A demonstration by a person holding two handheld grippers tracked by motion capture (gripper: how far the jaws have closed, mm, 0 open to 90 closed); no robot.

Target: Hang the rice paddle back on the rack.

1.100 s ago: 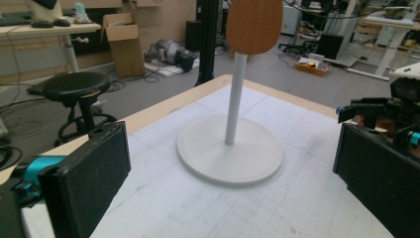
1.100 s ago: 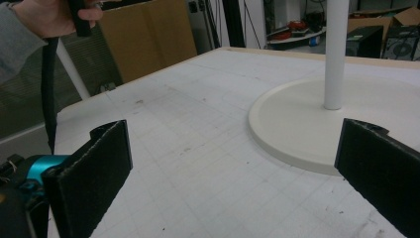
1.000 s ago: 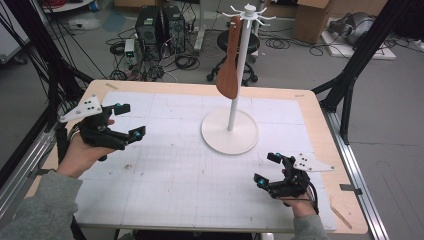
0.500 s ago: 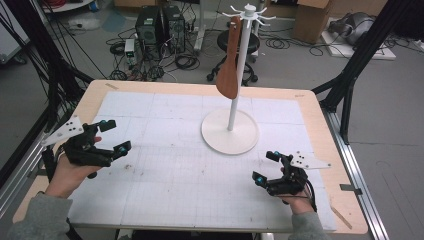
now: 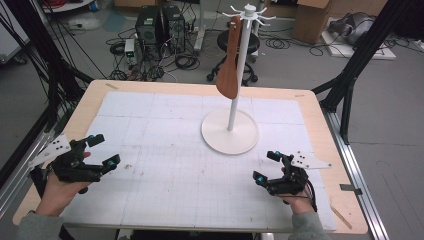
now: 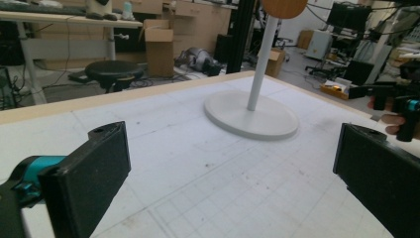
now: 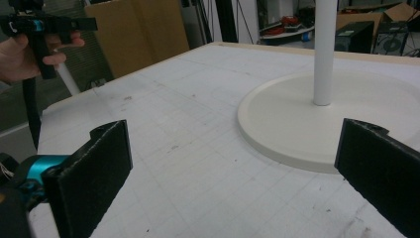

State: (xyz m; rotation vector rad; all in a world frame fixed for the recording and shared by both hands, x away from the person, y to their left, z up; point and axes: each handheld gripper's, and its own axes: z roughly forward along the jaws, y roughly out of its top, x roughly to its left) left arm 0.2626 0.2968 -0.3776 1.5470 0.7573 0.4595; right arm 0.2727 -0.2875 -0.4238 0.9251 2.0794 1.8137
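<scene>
Hanging from a hook at the top centre of the high view, the flat brown wooden spatula [image 5: 229, 65] looks light, stiff and smooth; its narrow handle near the hook seems the best hold. It dangles beside the white pole of the round-based rack [image 5: 230, 131]. Left gripper [image 5: 99, 151] and right gripper [image 5: 266, 167] sit low, jaws apart, empty.

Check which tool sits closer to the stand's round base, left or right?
The right tool. It rests near the table's right front, a short way from the white base. The left tool sits by the left edge, much farther off. Both are open.
</scene>
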